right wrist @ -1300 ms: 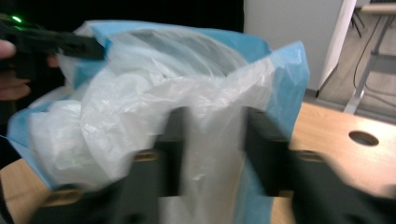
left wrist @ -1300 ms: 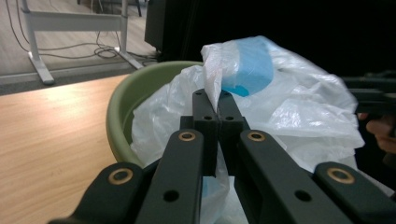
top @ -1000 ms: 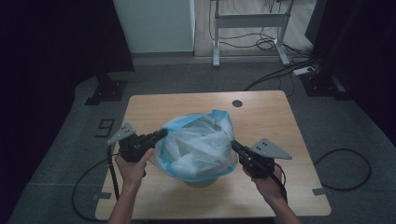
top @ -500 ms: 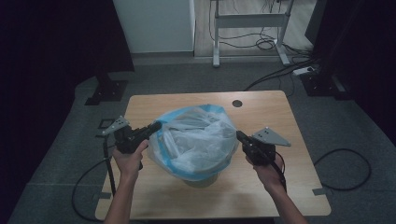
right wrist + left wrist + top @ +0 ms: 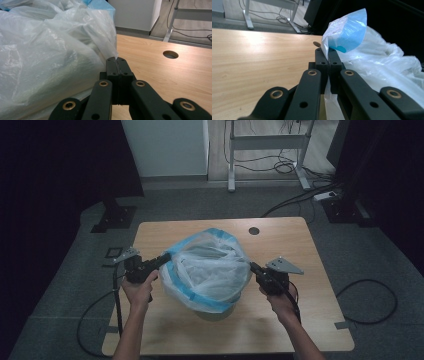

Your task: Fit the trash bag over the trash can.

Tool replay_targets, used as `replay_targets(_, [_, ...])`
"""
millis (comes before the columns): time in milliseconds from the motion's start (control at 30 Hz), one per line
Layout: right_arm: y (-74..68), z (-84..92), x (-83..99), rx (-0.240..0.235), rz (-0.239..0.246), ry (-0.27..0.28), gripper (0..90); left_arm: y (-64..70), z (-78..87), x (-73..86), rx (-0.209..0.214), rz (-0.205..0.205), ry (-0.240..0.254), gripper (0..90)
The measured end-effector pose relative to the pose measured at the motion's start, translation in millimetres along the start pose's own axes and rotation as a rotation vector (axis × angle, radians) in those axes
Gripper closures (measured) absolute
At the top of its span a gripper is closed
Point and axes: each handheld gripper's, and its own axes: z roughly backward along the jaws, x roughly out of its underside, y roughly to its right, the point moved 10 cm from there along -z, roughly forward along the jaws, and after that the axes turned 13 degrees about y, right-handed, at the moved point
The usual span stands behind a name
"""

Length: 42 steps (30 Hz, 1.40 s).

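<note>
This looks like a lab or recording studio. A light wooden desk [image 5: 305, 285] with a cable grommet hole [image 5: 254, 230] stands on grey carpet. Black curtains [image 5: 55, 180] close off nine and three o'clock. At twelve o'clock a metal desk frame [image 5: 267, 142] rises among loose cables [image 5: 285, 167], beside a white cabinet [image 5: 165, 145]; a power strip [image 5: 325, 196] lies at one o'clock.

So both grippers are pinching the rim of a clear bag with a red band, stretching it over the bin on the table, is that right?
Not quite: the band is blue, not red, as the high view shows. The left gripper and right gripper are both shut on the rim of the clear bag, stretched over the bin on the table.
</note>
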Motion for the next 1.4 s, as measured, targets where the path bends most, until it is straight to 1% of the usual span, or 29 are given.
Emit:
replay_targets(200, [0.0,-2.4,6.2,0.0,0.005,-0.015,89.1,-7.0,2.5,9.6,-0.02,0.017,-0.025,89.2])
replay_targets(300, [0.2,-2.8,10.6,0.001,0.012,-0.024,89.1,-9.4,3.7,15.7,-0.029,0.019,-0.047,89.2])
replay_targets(400, [0.7,-3.6,15.9,0.002,0.011,-0.035,89.1,-12.8,3.0,22.0,-0.031,0.038,-0.064,89.0])
replay_targets(433, [0.9,-3.9,17.2,0.001,0.01,-0.037,89.1,-14.2,2.8,24.3,-0.034,0.036,-0.072,89.0])
replay_targets(467, [1.2,-4.1,18.4,0.002,0.011,-0.04,89.1,-15.1,2.4,26.4,-0.033,0.044,-0.074,89.0])
replay_targets(667, [3.5,-5.7,21.6,-0.001,0.008,-0.048,89.1,-16.9,0.9,32.0,-0.032,0.052,-0.086,88.9])
replay_targets(767, [3.4,-6.6,22.6,-0.004,0.012,-0.056,89.1,-17.7,-0.6,35.4,-0.041,0.045,-0.111,88.8])
replay_targets(867, [3.6,-9.2,26.1,-0.008,0.015,-0.076,89.1,-21.8,-2.7,41.1,-0.064,0.048,-0.145,88.7])
replay_targets(967, [5.7,-12.2,29.5,-0.007,0.008,-0.096,89.1,-23.4,-3.2,45.0,-0.07,0.051,-0.163,88.7])
replay_targets(1067, [5.7,-13.7,31.5,-0.016,0.007,-0.107,89.1,-24.6,-4.4,50.1,-0.063,0.067,-0.187,88.4])
replay_targets(1133, [5.7,-14.4,31.8,-0.018,0.006,-0.108,89.0,-24.3,-4.7,51.1,-0.056,0.069,-0.187,88.2])
replay_targets(1167, [6.2,-14.3,31.5,-0.014,0.004,-0.106,86.0,-23.7,-4.5,51.0,-0.054,0.066,-0.184,88.2])
replay_targets(1200, [7.3,-13.5,30.6,-0.005,-0.001,-0.102,80.7,-22.9,-4.2,50.6,-0.048,0.064,-0.178,88.0])
replay_targets(1233, [9.1,-12.1,28.4,0.006,-0.007,-0.088,73.3,-22.2,-3.4,49.7,-0.042,0.062,-0.171,87.8])
replay_targets(1300, [14.4,-4.3,18.8,0.037,-0.025,-0.04,66.9,-21.9,-1.2,47.6,-0.045,0.058,-0.157,87.6])
replay_targets(1367, [16.9,4.6,9.8,0.05,-0.03,-0.004,62.3,-21.9,1.1,45.0,-0.043,0.052,-0.146,87.5])
replay_targets(1400, [16.6,10.2,4.8,0.046,-0.031,0.012,61.7,-22.4,2.1,43.9,-0.044,0.052,-0.142,87.4])
